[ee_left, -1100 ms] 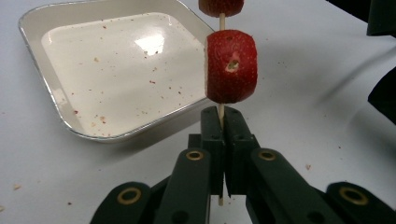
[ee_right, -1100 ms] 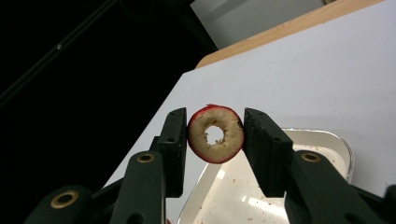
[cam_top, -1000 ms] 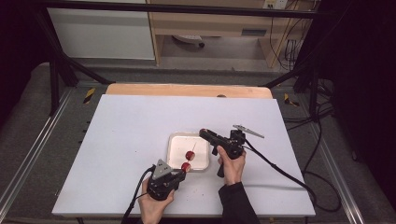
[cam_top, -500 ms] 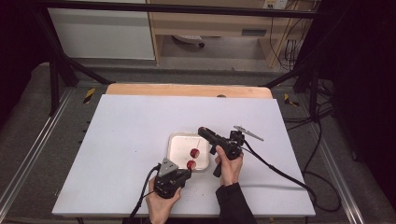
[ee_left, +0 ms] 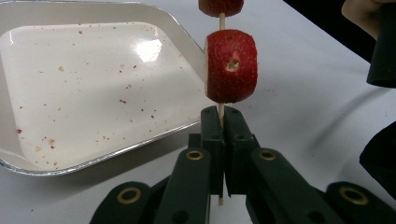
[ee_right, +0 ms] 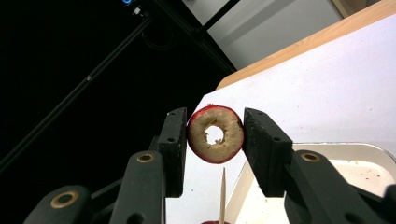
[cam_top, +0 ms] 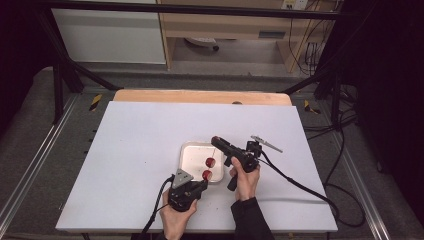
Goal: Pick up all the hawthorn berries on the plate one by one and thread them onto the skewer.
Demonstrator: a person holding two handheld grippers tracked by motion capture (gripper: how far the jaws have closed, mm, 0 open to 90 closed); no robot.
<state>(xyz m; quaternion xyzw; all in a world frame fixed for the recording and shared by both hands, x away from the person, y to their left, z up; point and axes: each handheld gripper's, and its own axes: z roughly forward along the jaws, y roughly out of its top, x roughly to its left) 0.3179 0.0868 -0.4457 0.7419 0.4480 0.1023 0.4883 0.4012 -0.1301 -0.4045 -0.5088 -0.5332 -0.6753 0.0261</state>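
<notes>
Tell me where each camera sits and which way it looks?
High view: above the table, looking forward and down; both forearms and hands show.
Left gripper view: on the left hand-held gripper, looking along its jaws at the stick with red fruit pieces.
Right gripper view: on the right hand-held gripper, looking at its fruit ring.
All share the tray.

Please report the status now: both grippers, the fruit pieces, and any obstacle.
Left gripper shut on skewer, two red pieces threaded. Right gripper holds cored ring piece above skewer tip. Tray beside; nothing between.

Open table [cam_top: 130, 165] left of tray [cam_top: 190, 150], skewered fruit [cam_top: 207, 174] blocking its near edge
</notes>
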